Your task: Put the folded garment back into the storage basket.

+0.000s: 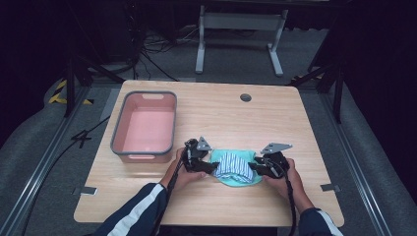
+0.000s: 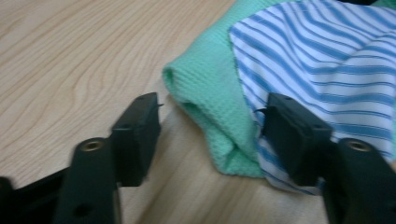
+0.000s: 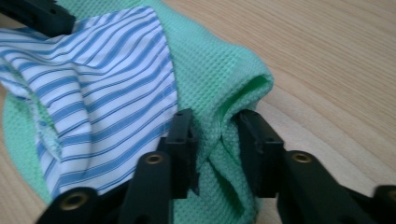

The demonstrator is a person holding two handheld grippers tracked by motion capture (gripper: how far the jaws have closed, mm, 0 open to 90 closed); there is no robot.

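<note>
An empty pink tub (image 1: 144,127) sits on the wooden bench (image 1: 221,113). The right hand-held gripper (image 3: 214,140) pinches the waffle-textured green cloth (image 3: 205,70) under a striped cloth (image 3: 93,88); the left hand-held gripper (image 2: 210,126) is spread.

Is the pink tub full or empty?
Empty. In the high view the pink tub shows only its bare bottom; the green cloth and striped cloth lie outside it on the table.

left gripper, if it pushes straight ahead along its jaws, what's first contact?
Probably the folded edge of the green cloth, which lies between the open jaws of the left gripper, with the striped cloth on top of it at one jaw. Depth is hard to judge.
</note>
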